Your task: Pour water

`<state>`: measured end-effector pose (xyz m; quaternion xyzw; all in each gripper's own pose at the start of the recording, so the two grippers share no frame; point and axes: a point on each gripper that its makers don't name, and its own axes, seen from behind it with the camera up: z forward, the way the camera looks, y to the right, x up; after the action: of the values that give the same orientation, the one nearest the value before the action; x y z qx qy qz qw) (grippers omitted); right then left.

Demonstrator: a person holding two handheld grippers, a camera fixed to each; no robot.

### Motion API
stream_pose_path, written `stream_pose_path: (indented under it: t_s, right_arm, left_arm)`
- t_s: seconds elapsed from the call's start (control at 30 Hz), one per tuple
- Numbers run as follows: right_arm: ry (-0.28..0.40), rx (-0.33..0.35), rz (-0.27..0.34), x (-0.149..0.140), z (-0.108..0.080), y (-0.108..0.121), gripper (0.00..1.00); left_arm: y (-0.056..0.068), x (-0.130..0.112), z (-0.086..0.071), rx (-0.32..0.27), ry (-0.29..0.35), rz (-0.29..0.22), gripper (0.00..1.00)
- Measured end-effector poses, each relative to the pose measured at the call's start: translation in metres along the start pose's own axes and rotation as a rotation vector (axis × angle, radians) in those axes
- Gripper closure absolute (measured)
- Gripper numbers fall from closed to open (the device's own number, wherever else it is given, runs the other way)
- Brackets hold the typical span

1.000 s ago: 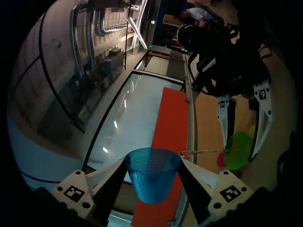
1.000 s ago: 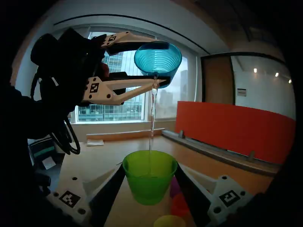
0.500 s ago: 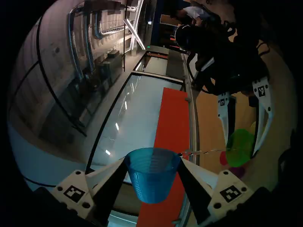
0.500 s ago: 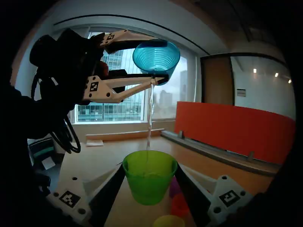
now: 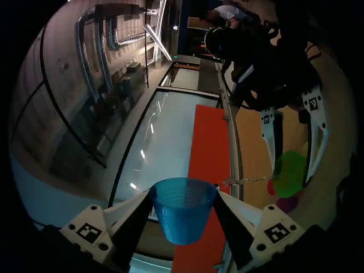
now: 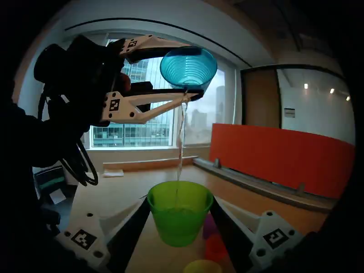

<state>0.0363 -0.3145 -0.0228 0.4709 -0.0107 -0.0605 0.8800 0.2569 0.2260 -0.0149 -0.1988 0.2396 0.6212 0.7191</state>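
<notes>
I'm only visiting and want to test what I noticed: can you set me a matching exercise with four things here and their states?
1. blue cup
2. green cup
3. water
4. partition

a. upright, catching the stream
b. orange-red
c. tipped over, up high
d. falling in a thin stream

Pairs: 1-c, 2-a, 3-d, 4-b

My left gripper point(image 5: 183, 198) holds the tipped cup point(image 6: 188, 68) directly above the upright cup point(image 6: 179, 214) in my right gripper point(image 6: 179, 202); table point(image 6: 118, 191) below, partition point(image 6: 282, 154) right.
</notes>
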Motion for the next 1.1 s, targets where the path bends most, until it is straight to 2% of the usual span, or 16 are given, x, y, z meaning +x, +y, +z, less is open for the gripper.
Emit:
stream_pose_path:
  t_s: [0.77, 1.1]
  right_arm:
    - [0.007, -0.002, 0.003, 0.0, -0.002, 0.001, 0.09]
    - [0.009, -0.008, 0.001, 0.001, -0.003, 0.002, 0.09]
  left_arm:
    - [-0.003, 0.005, 0.004, 0.002, 0.001, 0.11, 0.12]
    - [-0.003, 0.011, 0.001, 0.011, 0.007, 0.158, 0.12]
